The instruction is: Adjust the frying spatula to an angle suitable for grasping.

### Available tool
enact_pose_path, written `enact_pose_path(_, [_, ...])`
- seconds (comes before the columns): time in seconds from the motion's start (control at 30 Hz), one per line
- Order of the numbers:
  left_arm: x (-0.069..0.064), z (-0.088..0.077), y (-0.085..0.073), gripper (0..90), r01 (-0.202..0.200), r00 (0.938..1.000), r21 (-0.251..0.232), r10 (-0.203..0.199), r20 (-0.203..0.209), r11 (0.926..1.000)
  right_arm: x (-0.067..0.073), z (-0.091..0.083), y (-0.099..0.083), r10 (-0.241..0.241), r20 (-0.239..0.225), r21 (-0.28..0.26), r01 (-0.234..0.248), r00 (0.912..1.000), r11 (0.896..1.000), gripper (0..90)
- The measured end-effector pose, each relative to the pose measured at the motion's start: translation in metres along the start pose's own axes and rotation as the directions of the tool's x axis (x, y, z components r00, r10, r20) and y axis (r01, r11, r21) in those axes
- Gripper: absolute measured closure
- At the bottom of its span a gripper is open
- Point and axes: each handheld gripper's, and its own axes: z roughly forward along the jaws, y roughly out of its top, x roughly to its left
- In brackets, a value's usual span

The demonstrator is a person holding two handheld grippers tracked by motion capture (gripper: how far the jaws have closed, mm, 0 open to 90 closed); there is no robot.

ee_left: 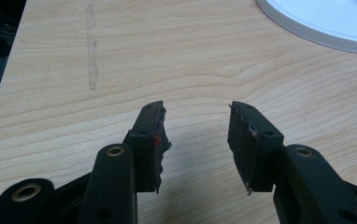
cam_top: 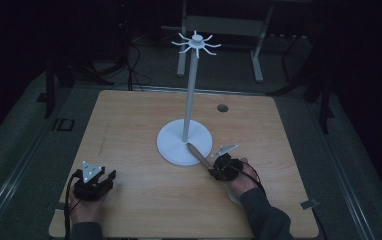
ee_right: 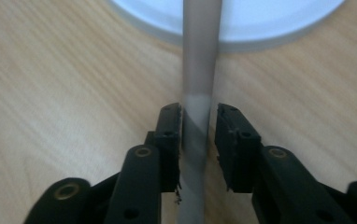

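The high view shows a pale wood-grain table (cam_top: 129,130) bearing a white stand (cam_top: 184,141) with a round flat base, a slim upright pole and a ring of curved hooks on top. Right of centre, the right gripper (cam_top: 214,170) is closed on a slender brownish-grey rod (cam_top: 198,154) that slants over the base's near edge, its shaft smooth and matte in the right gripper view. At the near left the left gripper (cam_top: 110,176) rests on the table in a hand, its ragged-padded jaws apart and empty.

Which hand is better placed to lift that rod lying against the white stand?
Right. Its tongs already straddle the rod, whose far end rests on the stand's white base. The left tongs sit open over bare table, away from it.
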Motion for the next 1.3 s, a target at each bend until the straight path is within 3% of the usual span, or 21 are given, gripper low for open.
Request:
enact_pose_path(0.17, [0.001,-0.001,0.000,56.3,0.002,1.0000,-0.005,-0.002,-0.001,1.0000,-0.002,0.011,0.016,-0.002,0.003,0.025,0.002,1.0000,1.000,69.6])
enact_pose_path(0.37, [0.001,-0.001,0.000,56.3,0.003,1.0000,-0.008,-0.003,0.000,1.0000,0.003,0.018,0.023,-0.022,0.013,0.055,0.021,0.9997,0.998,73.5])
enact_pose_path(0.5, [0.001,-0.001,0.000,56.3,0.003,1.0000,-0.006,-0.003,-0.002,1.0000,0.003,0.018,0.024,0.000,0.011,0.067,0.000,0.9999,0.998,74.6])
enact_pose_path(0.87, [0.002,0.000,0.000,55.7,0.005,1.0000,0.001,-0.005,-0.007,1.0000,0.007,0.012,0.024,-0.021,0.032,0.032,0.020,0.9993,0.999,74.8])
enact_pose_path(0.97, [0.001,0.001,0.000,55.4,0.002,1.0000,0.005,-0.002,-0.006,1.0000,0.005,0.004,0.026,-0.015,0.034,0.006,0.015,0.9993,1.000,74.8])
enact_pose_path(1.3, [0.001,0.002,0.000,55.3,0.000,1.0000,0.008,0.000,-0.006,1.0000,0.004,0.002,0.025,0.000,0.038,-0.009,0.000,0.9993,1.000,74.9])
